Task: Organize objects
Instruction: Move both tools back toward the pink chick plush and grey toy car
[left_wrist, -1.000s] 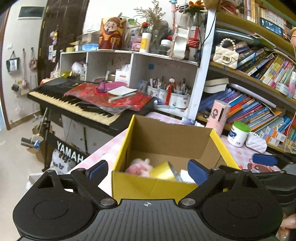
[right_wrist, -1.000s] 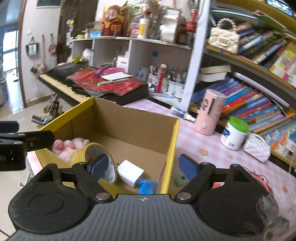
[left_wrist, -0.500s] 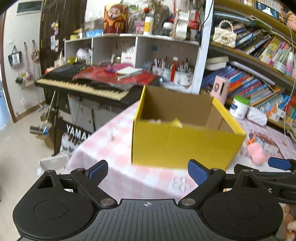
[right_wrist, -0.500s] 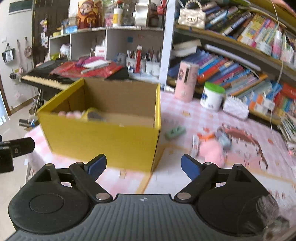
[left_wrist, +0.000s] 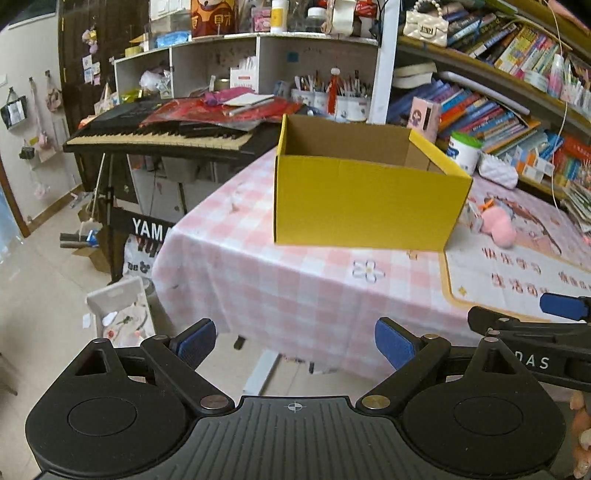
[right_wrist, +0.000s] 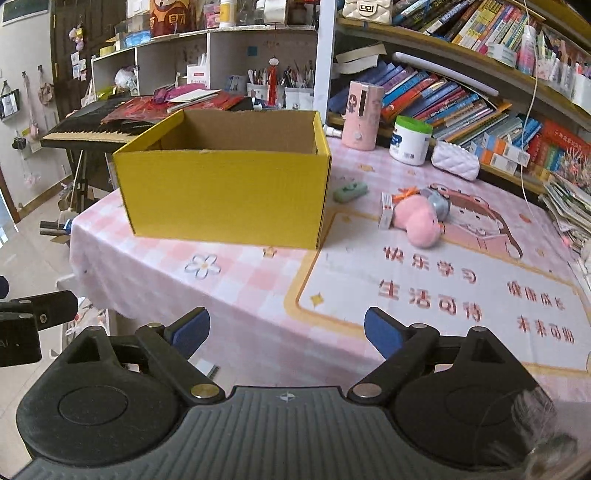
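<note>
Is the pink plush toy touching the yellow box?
Apart. The right wrist view shows bare tablecloth between the pink plush toy and the yellow box.

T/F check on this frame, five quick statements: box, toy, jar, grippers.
1. The yellow box stands upright on the pink checked tablecloth. True.
2. The pink plush toy lies inside the box. False: it lies on the table to the right of the box.
3. The right gripper holds the green eraser. False: its jaws are open with nothing between them; the eraser lies by the box.
4. The left gripper is open and holds nothing. True.
5. The green-lidded white jar lies on its side. False: it stands upright near the bookshelf.
</note>
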